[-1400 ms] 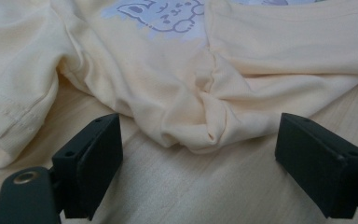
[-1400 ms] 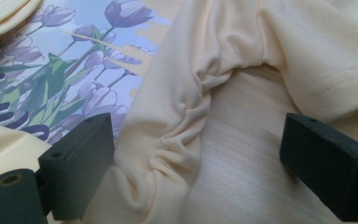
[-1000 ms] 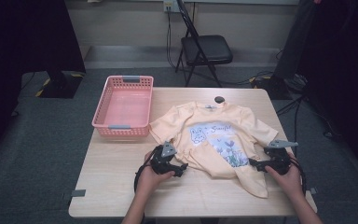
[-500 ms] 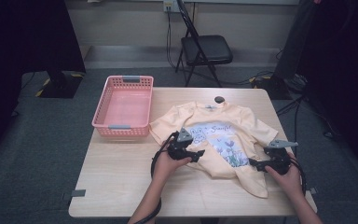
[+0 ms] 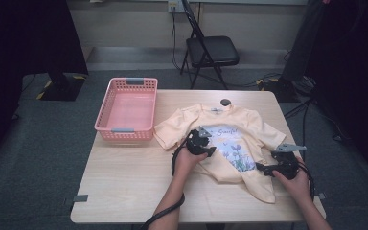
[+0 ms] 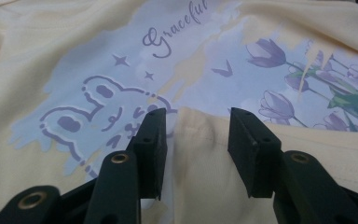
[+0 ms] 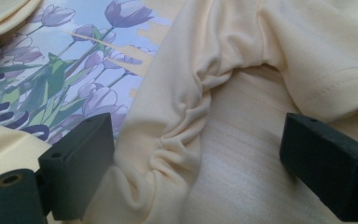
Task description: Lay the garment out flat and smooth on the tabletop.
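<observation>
While the yellow T-shirt (image 5: 230, 139) lies partly folded on the surface (image 5: 124, 182) beside the pink basket (image 5: 127, 110), the left gripper (image 6: 196, 140) has just been closing its fingers around a raised hem fold. The right gripper (image 7: 196, 172) hangs open over bunched cloth. Most folding looks left to do.
</observation>
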The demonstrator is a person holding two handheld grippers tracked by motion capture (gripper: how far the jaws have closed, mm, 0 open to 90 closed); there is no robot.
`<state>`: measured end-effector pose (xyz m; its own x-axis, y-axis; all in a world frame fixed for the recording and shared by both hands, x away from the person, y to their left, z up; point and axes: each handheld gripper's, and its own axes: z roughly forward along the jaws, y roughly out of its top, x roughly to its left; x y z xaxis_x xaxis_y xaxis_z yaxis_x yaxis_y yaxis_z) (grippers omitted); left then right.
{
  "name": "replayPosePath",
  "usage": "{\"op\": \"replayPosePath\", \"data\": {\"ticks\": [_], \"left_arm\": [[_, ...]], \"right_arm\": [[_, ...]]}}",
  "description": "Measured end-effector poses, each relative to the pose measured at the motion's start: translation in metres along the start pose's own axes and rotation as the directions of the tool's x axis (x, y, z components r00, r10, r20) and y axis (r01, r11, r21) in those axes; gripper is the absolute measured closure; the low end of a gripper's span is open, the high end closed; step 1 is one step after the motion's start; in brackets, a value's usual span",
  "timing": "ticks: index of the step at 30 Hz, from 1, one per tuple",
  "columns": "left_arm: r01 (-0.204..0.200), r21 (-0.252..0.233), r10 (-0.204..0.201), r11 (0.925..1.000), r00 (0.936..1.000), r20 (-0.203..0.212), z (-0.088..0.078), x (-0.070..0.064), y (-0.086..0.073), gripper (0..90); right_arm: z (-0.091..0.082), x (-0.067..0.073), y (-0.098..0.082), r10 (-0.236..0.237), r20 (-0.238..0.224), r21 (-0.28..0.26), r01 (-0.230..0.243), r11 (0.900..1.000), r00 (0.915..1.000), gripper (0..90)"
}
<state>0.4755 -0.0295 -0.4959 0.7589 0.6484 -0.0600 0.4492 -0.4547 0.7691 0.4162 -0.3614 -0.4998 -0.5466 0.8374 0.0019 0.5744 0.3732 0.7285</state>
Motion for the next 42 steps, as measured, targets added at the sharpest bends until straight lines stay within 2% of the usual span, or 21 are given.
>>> {"op": "replayPosePath", "data": {"ticks": [4, 7, 8, 12, 14, 16, 20, 23, 28, 30, 35, 37, 42], "left_arm": [[-0.022, 0.012, 0.022, 0.9997, 0.9997, -0.007, 0.001, -0.003, 0.002, 71.3], [-0.066, 0.049, 0.068, 0.9966, 0.9974, -0.024, -0.001, -0.010, 0.007, 82.6], [-0.075, 0.045, 0.076, 0.9962, 0.9968, -0.022, -0.002, -0.012, 0.009, 83.7], [-0.060, -0.019, 0.060, 0.9980, 0.9978, 0.029, -0.016, -0.016, 0.014, 84.7], [-0.064, -0.045, 0.066, 0.9969, 0.9968, 0.046, -0.027, -0.018, 0.014, 84.9], [-0.050, -0.068, 0.055, 0.9964, 0.9957, 0.074, -0.037, -0.020, 0.011, 85.0], [-0.053, -0.105, 0.065, 0.9930, 0.9918, 0.110, -0.057, -0.024, 0.004, 85.0], [-0.039, -0.110, 0.053, 0.9932, 0.9898, 0.132, -0.069, -0.025, -0.003, 85.0], [-0.038, -0.143, 0.061, 0.9889, 0.9864, 0.153, -0.084, -0.030, -0.010, 85.0], [-0.054, -0.143, 0.076, 0.9882, 0.9854, 0.152, -0.089, -0.032, -0.013, 85.0], [-0.058, -0.140, 0.082, 0.9885, 0.9816, 0.173, -0.099, -0.035, -0.020, 85.0], [-0.075, -0.135, 0.098, 0.9880, 0.9805, 0.170, -0.103, -0.038, -0.023, 85.0], [-0.075, -0.146, 0.103, 0.9865, 0.9756, 0.194, -0.113, -0.043, -0.032, 85.0]], "right_arm": [[0.000, 0.000, 0.000, 0.002, 0.001, 0.000, -0.002, 1.000, 1.0000, 9.4], [0.000, 0.000, 0.000, 0.001, 0.002, 0.000, -0.001, 1.000, 1.0000, 9.4], [0.000, 0.000, 0.000, 0.002, 0.002, 0.000, -0.002, 1.000, 1.0000, 9.4], [0.000, 0.000, 0.000, 0.003, 0.002, 0.001, -0.003, 1.000, 1.0000, 9.4], [0.000, 0.000, 0.000, 0.003, 0.002, 0.001, -0.003, 1.000, 1.0000, 9.4], [0.000, 0.000, 0.000, 0.003, 0.002, 0.001, -0.003, 1.000, 1.0000, 9.4], [0.000, 0.000, 0.000, 0.002, 0.002, 0.000, -0.002, 1.000, 1.0000, 9.4], [0.000, 0.001, 0.000, 0.003, 0.003, 0.000, -0.003, 1.000, 1.0000, 9.4], [0.000, 0.001, 0.000, 0.007, 0.007, 0.001, -0.007, 1.000, 0.9999, 9.4], [0.000, 0.002, 0.000, 0.009, 0.007, 0.001, -0.009, 1.000, 0.9999, 9.4], [0.000, 0.002, 0.000, 0.009, 0.007, 0.001, -0.009, 1.000, 0.9999, 9.4], [0.000, 0.002, 0.000, 0.009, 0.007, 0.001, -0.009, 1.000, 0.9999, 9.4], [0.000, 0.002, 0.000, 0.008, 0.007, 0.001, -0.008, 1.000, 0.9999, 9.4]]}}
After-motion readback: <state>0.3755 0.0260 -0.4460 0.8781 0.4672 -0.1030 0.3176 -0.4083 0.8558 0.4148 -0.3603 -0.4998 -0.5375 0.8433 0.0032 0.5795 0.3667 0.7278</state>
